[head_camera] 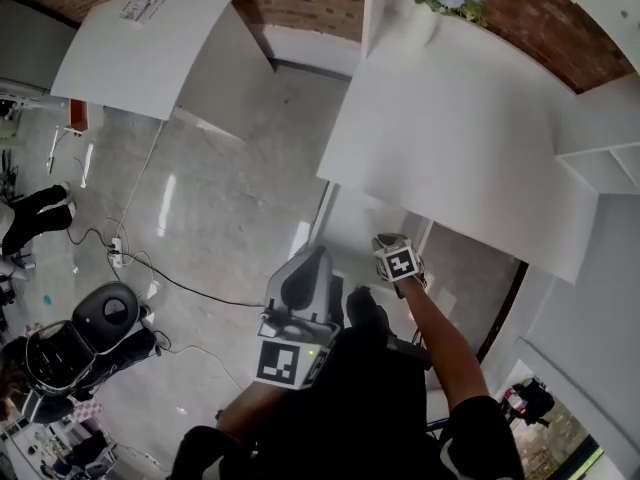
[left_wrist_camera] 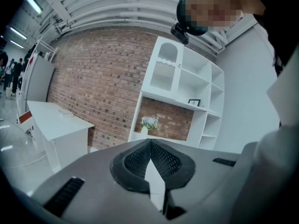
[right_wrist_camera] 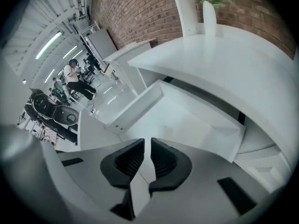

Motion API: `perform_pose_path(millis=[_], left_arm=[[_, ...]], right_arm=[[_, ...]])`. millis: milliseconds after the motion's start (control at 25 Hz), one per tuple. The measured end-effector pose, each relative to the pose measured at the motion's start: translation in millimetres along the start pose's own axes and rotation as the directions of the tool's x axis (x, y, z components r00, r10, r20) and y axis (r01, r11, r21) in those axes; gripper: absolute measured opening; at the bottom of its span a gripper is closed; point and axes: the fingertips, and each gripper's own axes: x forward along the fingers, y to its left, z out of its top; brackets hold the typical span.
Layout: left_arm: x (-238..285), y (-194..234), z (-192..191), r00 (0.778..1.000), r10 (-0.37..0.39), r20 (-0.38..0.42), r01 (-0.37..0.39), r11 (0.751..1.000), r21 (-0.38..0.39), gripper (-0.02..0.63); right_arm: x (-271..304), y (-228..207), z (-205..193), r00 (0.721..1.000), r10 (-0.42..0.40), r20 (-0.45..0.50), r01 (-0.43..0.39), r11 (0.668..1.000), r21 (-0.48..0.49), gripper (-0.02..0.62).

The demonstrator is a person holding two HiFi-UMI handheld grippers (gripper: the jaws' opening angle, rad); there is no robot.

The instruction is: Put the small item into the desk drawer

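Note:
The white desk fills the upper right of the head view, and its drawer stands pulled out beneath the top. In the right gripper view the drawer's inside looks bare white; I see no small item in any view. My right gripper hovers just above the drawer's near side, its jaws a narrow slit apart with nothing between them. In the head view the right gripper shows mostly as its marker cube over the drawer. My left gripper is held close to my body, pointing up into the room. The left gripper is shut and empty.
A vase of flowers stands at the desk's far edge. White shelving rises to the right, and a second white table is at the far left. A black chair and cables lie on the floor to the left.

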Motion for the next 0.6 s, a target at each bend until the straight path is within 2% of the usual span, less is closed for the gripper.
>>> perform_pose_path(millis=[160, 360, 480, 600], left_arm=[[-24, -19, 22, 0.999, 0.005, 0.042, -0.006, 1.000, 0.017, 0.023], [-44, -38, 41, 0.994, -0.021, 0.106, 0.013, 0.997, 0.076, 0.024], [-66, -61, 46, 0.988, 0.001, 0.154, -0.012, 0.997, 0.074, 0.025], [-97, -77, 43, 0.986, 0.027, 0.164, -0.038, 0.997, 0.069, 0.023]], right_arm=[[-39, 17, 12, 0.997, 0.022, 0.073, -0.022, 1.000, 0.008, 0.030], [-83, 29, 51, 0.982, 0.028, 0.189, -0.023, 0.999, -0.024, 0.014], [-123, 28, 63, 0.951, 0.026, 0.308, -0.019, 1.000, -0.023, 0.014], [-171, 38, 57, 0.914, 0.014, 0.405, -0.010, 1.000, -0.013, 0.014]])
